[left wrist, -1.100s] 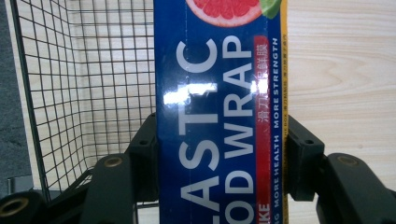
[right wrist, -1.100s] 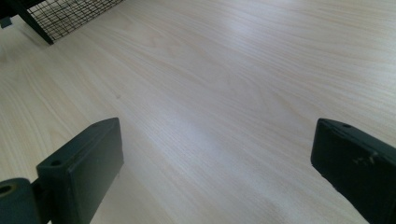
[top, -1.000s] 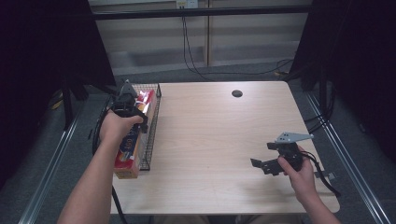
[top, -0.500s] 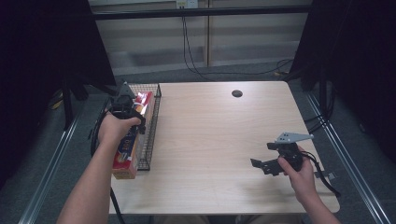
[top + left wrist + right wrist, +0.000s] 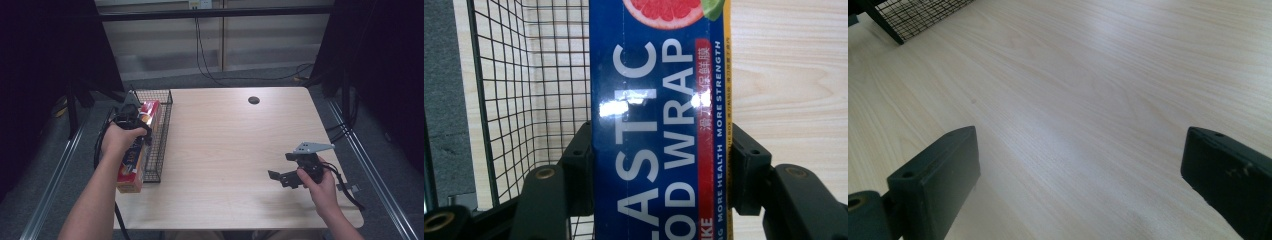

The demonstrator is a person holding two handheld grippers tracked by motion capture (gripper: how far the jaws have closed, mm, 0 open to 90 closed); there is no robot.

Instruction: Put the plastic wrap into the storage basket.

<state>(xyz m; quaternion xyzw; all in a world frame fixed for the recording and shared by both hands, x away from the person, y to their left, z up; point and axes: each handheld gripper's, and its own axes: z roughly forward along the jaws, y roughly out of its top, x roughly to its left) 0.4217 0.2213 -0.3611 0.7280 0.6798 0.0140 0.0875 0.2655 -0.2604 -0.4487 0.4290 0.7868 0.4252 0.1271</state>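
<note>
Left gripper is clamped on a long plastic wrap box, jaws pressing both long sides of it; in the left gripper view the box runs straight up between the black jaws, blue face with white lettering and a grapefruit picture at the top. Box is held over the left edge of the table, lying lengthwise along the wire basket, its far end at the basket's left wall, its near end sticking out toward the person past the basket's near corner. Cannot tell if the box touches the basket mesh. In the left gripper view the basket mesh sits left of the box, bare wood to the right. Right gripper is held low over the near right part of the table, well apart from the basket, jaws spread wide with nothing between them; right gripper view has both jaws apart over bare wood, basket corner far off at top left. Small dark round hole in the tabletop near the far edge.
</note>
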